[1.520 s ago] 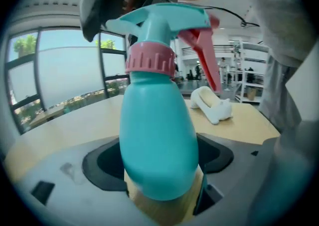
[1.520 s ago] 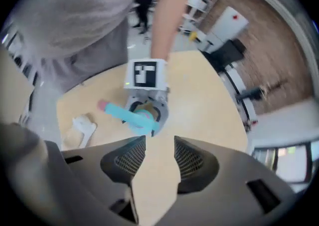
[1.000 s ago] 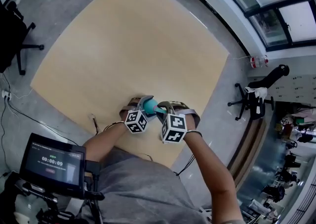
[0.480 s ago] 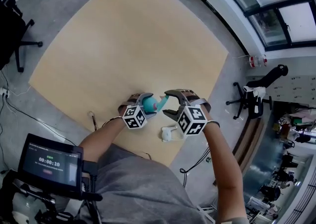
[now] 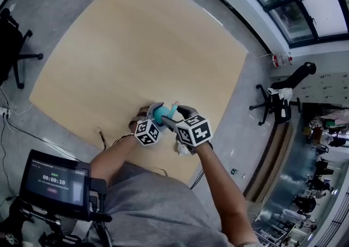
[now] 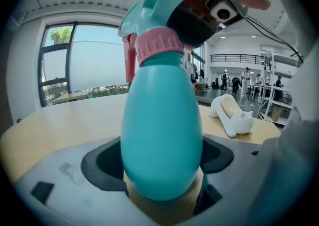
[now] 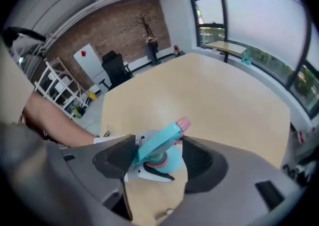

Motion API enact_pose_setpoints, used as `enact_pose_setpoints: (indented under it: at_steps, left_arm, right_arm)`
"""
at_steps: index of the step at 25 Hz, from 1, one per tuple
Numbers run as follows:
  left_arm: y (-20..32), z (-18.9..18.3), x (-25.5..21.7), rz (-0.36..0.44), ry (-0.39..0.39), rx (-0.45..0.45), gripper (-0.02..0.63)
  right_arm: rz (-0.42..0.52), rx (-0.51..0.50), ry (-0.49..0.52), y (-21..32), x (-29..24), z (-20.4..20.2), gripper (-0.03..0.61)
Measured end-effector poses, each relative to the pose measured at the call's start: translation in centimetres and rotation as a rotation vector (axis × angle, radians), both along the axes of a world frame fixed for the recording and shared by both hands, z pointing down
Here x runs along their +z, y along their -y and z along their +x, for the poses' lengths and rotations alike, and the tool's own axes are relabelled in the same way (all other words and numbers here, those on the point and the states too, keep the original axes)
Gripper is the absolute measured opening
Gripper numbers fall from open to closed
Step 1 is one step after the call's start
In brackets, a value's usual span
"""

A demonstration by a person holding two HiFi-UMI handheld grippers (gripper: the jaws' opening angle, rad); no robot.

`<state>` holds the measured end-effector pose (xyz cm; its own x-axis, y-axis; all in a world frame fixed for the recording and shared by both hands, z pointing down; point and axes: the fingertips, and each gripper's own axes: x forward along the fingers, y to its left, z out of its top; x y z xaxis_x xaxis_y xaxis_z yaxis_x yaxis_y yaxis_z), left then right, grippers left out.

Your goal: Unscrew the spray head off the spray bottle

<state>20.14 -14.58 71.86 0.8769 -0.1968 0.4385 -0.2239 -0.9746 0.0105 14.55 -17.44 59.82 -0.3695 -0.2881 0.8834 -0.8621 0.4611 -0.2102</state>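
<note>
Head view, bottle: teal egg-shaped plastic spray bottle (image 5: pixel 160 114) at the near edge of the pale wooden table (image 5: pixel 142 38), between left gripper (image 5: pixel 153 116) and right gripper (image 5: pixel 175 116).
Left gripper view, left gripper (image 6: pixel 162 170): jaws clamped on the bottle's lower body.
Right gripper view, right gripper (image 7: pixel 157 157): jaws have just been opening and stand wide, straddling the teal spray head (image 7: pixel 158 143), pads clear of it.

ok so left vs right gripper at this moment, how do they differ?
Grip: the left gripper is clamped on the bottle body. The right gripper has just been opening; its jaws stand wide apart with the spray head between them, unclamped.
Pose: the left gripper comes at the bottle from the side, near level; the right gripper points steeply down over its top.
Shared: both are at the same teal bottle.
</note>
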Motion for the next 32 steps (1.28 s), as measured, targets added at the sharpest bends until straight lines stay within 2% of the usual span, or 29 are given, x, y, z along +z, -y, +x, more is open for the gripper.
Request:
enact_pose_setpoints:
  at_steps: [1,3,5,7,9,11,12,13,14,15,17,18,19,20,21,22,23,24,25,28,29,30,31,32]
  left_arm:
    - [-0.1,0.0,0.0,0.004,-0.002,0.025,0.387]
    - [-0.4,0.1,0.0,0.004,-0.003,0.076,0.387]
    - [-0.5,0.1,0.0,0.001,0.001,0.119,0.387]
    - [-0.7,0.0,0.1,0.002,0.005,0.154,0.387]
    - [-0.8,0.1,0.2,0.004,0.007,0.178,0.387]
    - [-0.8,0.2,0.3,0.002,0.009,0.191,0.387]
    - [-0.7,0.2,0.3,0.0,0.01,0.193,0.387]
    - [-0.7,0.3,0.3,-0.001,0.011,0.192,0.387]
    - [-0.6,0.4,0.3,-0.001,0.013,0.189,0.387]
    - [-0.6,0.5,0.3,-0.001,0.015,0.184,0.387]
    - [-0.5,0.8,0.2,0.001,0.015,0.168,0.387]
    - [-0.4,0.9,0.1,0.002,0.014,0.156,0.387]
    - [-0.3,1.0,0.1,0.003,0.014,0.142,0.387]
    - [-0.2,1.0,0.1,0.004,0.015,0.127,0.387]
    - [-0.2,1.0,0.1,0.005,0.018,0.111,0.387]
    - [-0.2,0.9,0.2,0.007,0.022,0.092,0.387]
    - [-0.1,0.8,0.3,0.01,0.028,0.072,0.387]
    - [-0.1,0.6,0.3,0.015,0.035,0.052,0.388]
    - [-0.1,0.5,0.4,0.021,0.044,0.032,0.388]
    - [-0.1,0.4,0.5,0.033,0.057,0.005,0.39]
    - [-0.2,0.4,0.5,0.029,0.054,0.014,0.39]
    - [-0.3,0.5,0.5,0.022,0.048,0.033,0.39]
    - [-0.5,0.6,0.5,0.012,0.041,0.061,0.39]
    - [-0.6,0.6,0.5,-0.002,0.034,0.094,0.39]
  right_arm:
    - [-0.016,-0.085,-0.02,-0.4,-0.2,-0.1,0.299]
    - [-0.068,-0.344,-0.106,-1.6,-0.2,0.4,0.29]
    - [-0.093,-0.7,-0.285,-2.8,0.2,1.6,0.086]
    - [-0.029,-1.092,-0.485,-3.2,0.6,2.3,0.068]
    - [0.067,-1.395,-0.621,-3.3,1.0,2.2,0.064]
    - [0.198,-1.607,-0.736,-2.7,1.4,2.1,0.063]
    - [0.259,-1.659,-0.773,-2.4,1.5,2.1,0.063]
    - [0.294,-1.653,-0.786,-2.0,1.5,2.3,0.063]
    - [0.293,-1.583,-0.778,-1.7,1.3,2.7,0.064]
    - [0.261,-1.455,-0.755,-1.2,1.0,3.6,0.064]
    - [0.164,-1.069,-0.635,-0.1,-0.5,6.2,0.086]
    - [0.131,-0.829,-0.512,0.4,-1.7,7.2,0.144]
    - [0.113,-0.571,-0.339,1.0,-3.2,7.6,0.187]
    - [0.1,-0.313,-0.136,1.5,-4.8,7.2,0.208]
    - [0.078,-0.083,0.061,1.8,-6.1,6.3,0.257]
    - [0.039,0.091,0.211,1.8,-6.6,5.1,0.264]
    - [-0.017,0.186,0.286,1.3,-6.0,4.0,0.264]
    - [-0.078,0.21,0.289,0.4,-4.7,2.9,0.264]
    - [-0.136,0.187,0.247,-0.5,-3.1,2.1,0.264]
    - [-0.267,0.035,0.083,-2.3,0.2,0.8,0.263]
    - [-0.286,-0.073,0.002,-2.7,0.8,0.8,0.215]
    - [-0.272,-0.247,-0.1,-3.0,1.1,1.1,0.136]
    - [-0.222,-0.485,-0.21,-3.3,1.3,1.3,0.124]
    - [-0.149,-0.768,-0.317,-3.5,1.4,1.4,0.123]
